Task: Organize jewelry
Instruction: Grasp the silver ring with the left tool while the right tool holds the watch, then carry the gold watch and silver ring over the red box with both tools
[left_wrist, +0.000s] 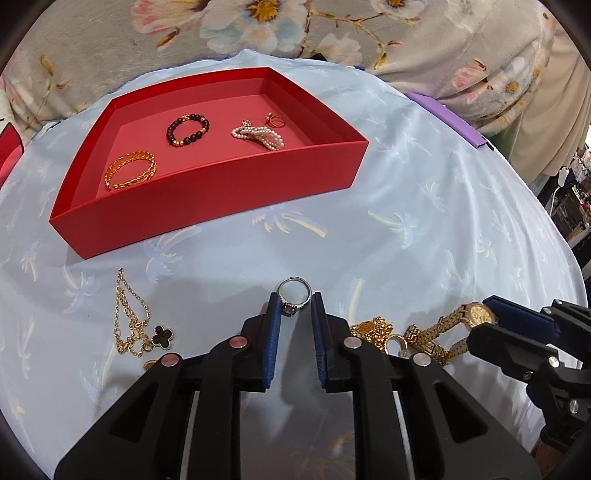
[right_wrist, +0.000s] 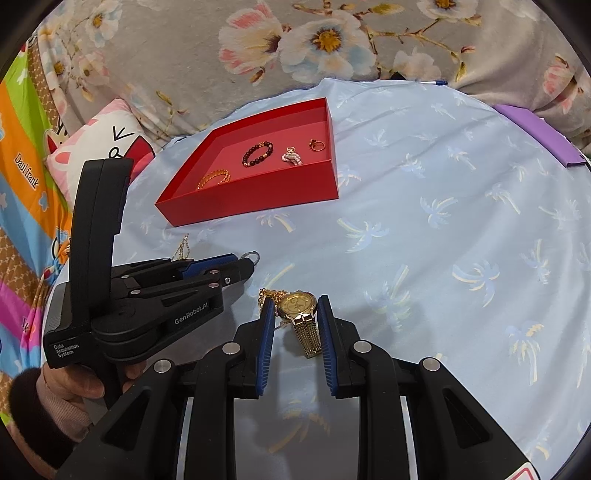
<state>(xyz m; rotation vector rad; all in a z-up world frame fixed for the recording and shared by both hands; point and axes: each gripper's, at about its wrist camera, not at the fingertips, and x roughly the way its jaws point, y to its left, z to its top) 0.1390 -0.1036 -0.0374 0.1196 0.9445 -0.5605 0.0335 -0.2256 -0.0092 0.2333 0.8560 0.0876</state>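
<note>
A red tray (left_wrist: 207, 199) (right_wrist: 255, 201) on the blue cloth holds a gold bangle (left_wrist: 130, 170), a dark bead bracelet (left_wrist: 186, 130), a pearl bracelet (left_wrist: 258, 136) and a gold ring (left_wrist: 274, 120). My left gripper (left_wrist: 294, 301) has its blue pads around a silver ring (left_wrist: 293, 293) with a dark stone, touching or nearly touching it. My right gripper (right_wrist: 295, 304) has its pads against the face of a gold watch (right_wrist: 300, 306) lying on the cloth; the watch also shows in the left wrist view (left_wrist: 476, 314).
A gold chain with a black clover charm (left_wrist: 138, 328) lies left of the left gripper. A gold chain heap (left_wrist: 373, 330) (right_wrist: 267, 295) lies between the grippers. A purple object (right_wrist: 546, 136) sits at the cloth's far right edge. Flowered bedding surrounds the cloth.
</note>
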